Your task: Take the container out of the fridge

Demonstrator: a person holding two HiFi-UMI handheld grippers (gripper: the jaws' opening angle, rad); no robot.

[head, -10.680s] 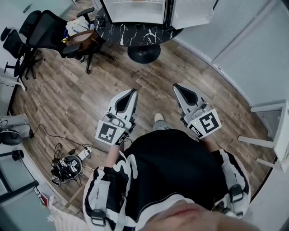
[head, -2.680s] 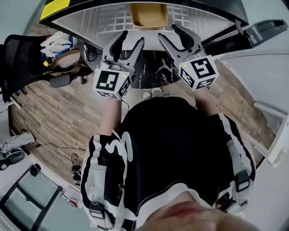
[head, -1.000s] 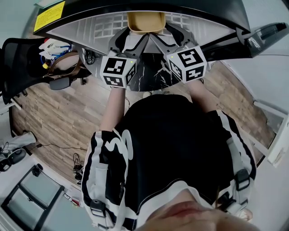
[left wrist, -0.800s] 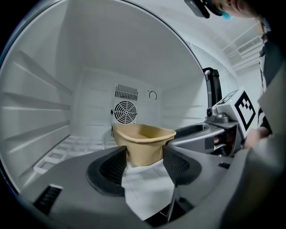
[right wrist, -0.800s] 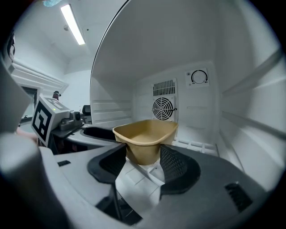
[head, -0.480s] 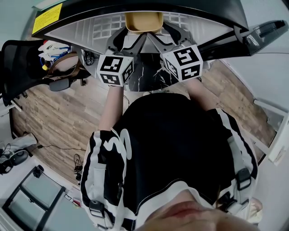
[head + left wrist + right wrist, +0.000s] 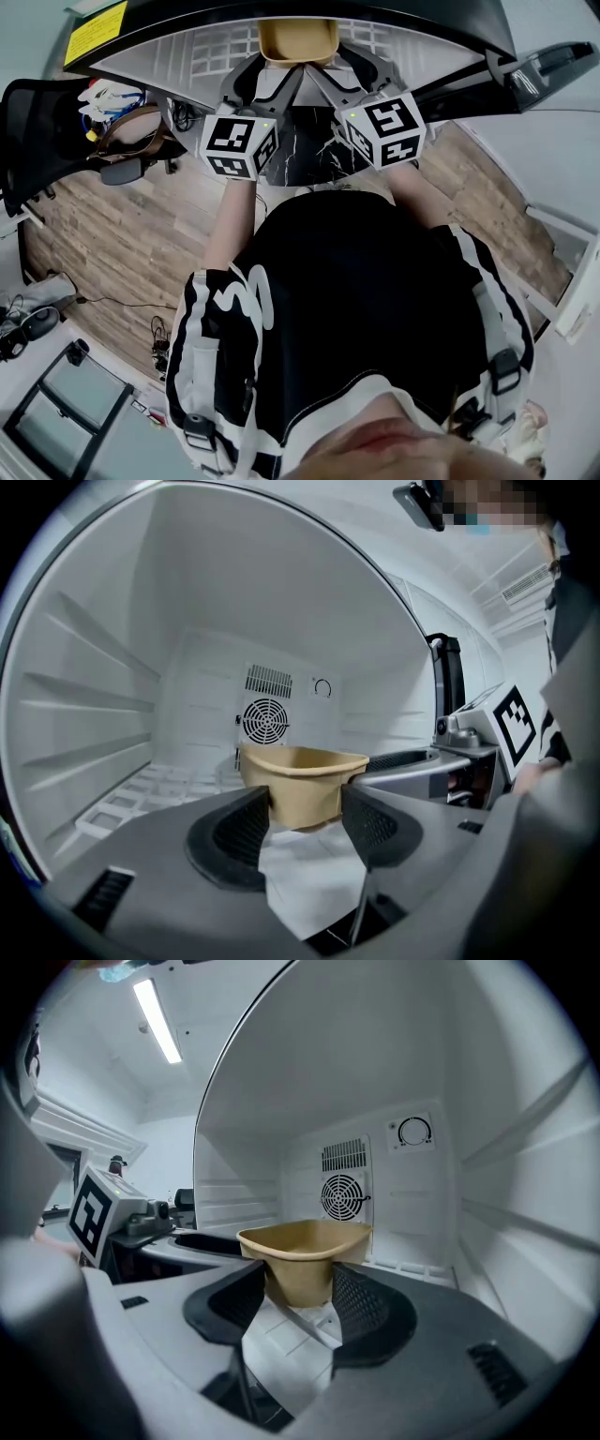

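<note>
Container is seen on the fridge shelf, near the front. Left tool and right tool are held open and angled inward at it, jaws not yet closed, presumably for a two-sided lift.

Office: swivel chairs, floor cables

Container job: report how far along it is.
Done: the fridge is open, and the left gripper and right gripper are inside it. In hand: each has open jaws on either side of the tan container, which sits on the shelf. Left: close on it, lift it and bring it out.
</note>
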